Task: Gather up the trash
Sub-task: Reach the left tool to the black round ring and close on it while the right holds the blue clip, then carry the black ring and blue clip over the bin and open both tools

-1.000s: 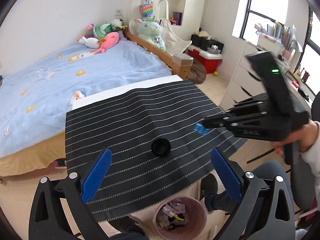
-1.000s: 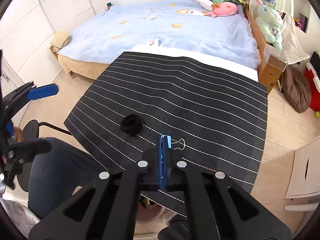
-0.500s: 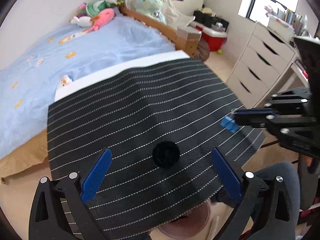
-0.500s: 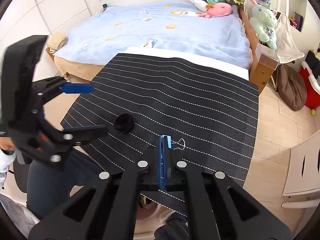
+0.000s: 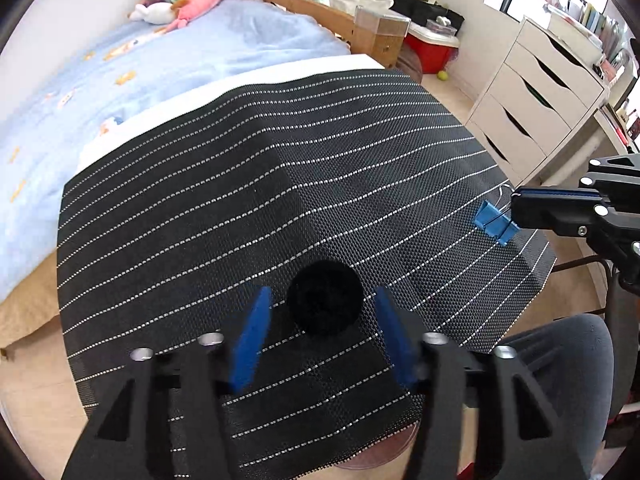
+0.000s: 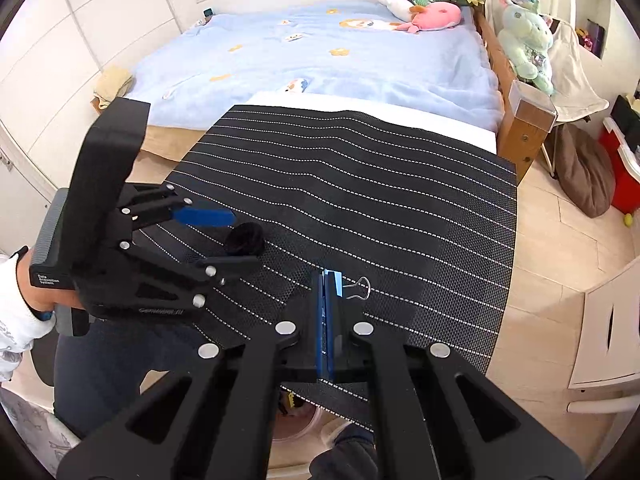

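Nearest the left wrist camera, the left gripper (image 5: 322, 312) has just been closing its jaws and now brackets a black fuzzy ball (image 5: 325, 297), which lies between the blue pads (image 5: 251, 336); a thin gap shows on each side, so the pads do not yet press on it. The ball rests on a black mat with white dotted stripes (image 5: 280, 168), towards its near edge. Off to the right, the right gripper (image 6: 325, 280) is clenched tight, its pads together, with a blue binder clip (image 5: 495, 222) right at its tip; whether the clip is pinched cannot be told. Under the mat's near edge a pinkish bin (image 6: 298, 420) peeks out. Beyond the mat stands a bed with a light blue cover (image 6: 320, 60), plush toys (image 6: 428, 4) at its far end
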A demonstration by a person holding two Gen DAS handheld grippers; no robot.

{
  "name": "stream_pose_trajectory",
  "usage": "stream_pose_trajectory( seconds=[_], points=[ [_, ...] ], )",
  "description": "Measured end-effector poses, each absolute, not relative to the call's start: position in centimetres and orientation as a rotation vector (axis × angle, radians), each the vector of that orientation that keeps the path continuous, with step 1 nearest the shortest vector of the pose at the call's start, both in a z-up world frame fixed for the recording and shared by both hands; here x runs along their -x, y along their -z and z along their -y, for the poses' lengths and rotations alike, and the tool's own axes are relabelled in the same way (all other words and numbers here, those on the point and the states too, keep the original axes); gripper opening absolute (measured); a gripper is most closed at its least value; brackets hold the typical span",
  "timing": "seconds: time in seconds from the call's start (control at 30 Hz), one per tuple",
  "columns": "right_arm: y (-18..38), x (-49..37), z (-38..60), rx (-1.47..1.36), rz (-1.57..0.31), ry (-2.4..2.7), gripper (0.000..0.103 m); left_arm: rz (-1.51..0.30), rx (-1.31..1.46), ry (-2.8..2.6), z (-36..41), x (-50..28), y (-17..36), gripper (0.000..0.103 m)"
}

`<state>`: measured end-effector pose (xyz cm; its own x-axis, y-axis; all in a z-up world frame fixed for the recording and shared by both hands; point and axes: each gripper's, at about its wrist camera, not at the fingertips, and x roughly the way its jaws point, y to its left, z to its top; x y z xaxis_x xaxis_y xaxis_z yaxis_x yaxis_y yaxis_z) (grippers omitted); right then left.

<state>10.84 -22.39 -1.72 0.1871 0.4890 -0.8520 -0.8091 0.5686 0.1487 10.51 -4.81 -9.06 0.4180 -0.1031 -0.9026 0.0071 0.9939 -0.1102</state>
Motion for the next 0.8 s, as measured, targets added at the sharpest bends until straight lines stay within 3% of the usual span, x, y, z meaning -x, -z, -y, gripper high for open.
stream_pose_trajectory(
  seconds=[0.07,0.2,0.8],
  points=[
    [1.8,-10.8,22.4,0.372,-1.025,-0.944,0.001,-1.140,0.090,0.073,4.9,-10.5,9.2,0.034],
    [1.8,-10.8,22.4,0.371,-1.022,-0.943,0.001,-1.122,0.089,0.078,4.9,-10.4,8.9,0.029],
    [-2.1,-6.1,24.0,0.351,-0.899,-0.966,0.001,-0.925,0.026,0.066,5.7,-4.0,1.8,0.028]
  ],
)
